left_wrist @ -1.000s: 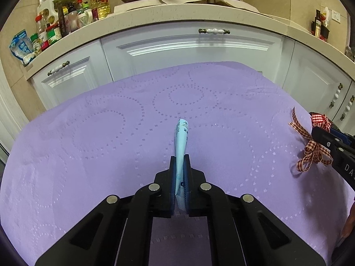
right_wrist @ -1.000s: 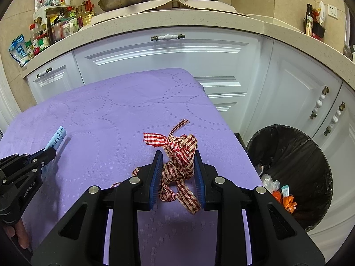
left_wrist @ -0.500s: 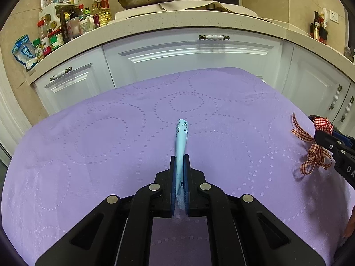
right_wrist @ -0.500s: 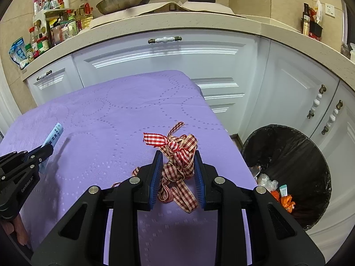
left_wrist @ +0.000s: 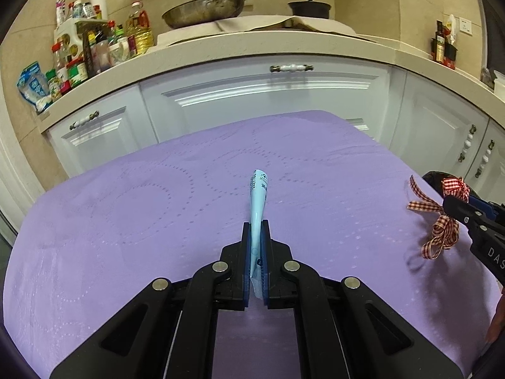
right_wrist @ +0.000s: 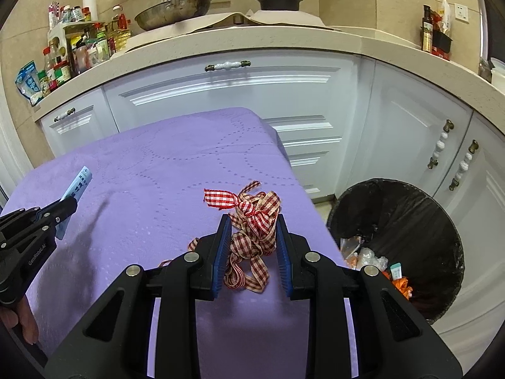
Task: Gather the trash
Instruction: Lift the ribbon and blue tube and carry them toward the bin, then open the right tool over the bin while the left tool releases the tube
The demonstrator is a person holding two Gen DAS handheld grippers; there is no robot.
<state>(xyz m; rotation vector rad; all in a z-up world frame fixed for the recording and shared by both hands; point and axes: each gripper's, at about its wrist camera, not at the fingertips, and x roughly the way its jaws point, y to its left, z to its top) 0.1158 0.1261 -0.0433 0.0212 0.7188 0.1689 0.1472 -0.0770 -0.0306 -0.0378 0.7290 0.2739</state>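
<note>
Between the fingers of the right gripper [right_wrist: 251, 225] sits a bundle of red checked ribbon [right_wrist: 252, 237], clamped and held above the right edge of the purple tablecloth [right_wrist: 151, 189]. Off to its left, the left gripper [left_wrist: 255, 225] is clenched on a light blue wrapper [left_wrist: 258, 195] that sticks out forward over the cloth. Farther right, on the floor below the white cabinets [right_wrist: 252, 91], stands a black-lined trash bin [right_wrist: 419, 221] with some litter inside.
</note>
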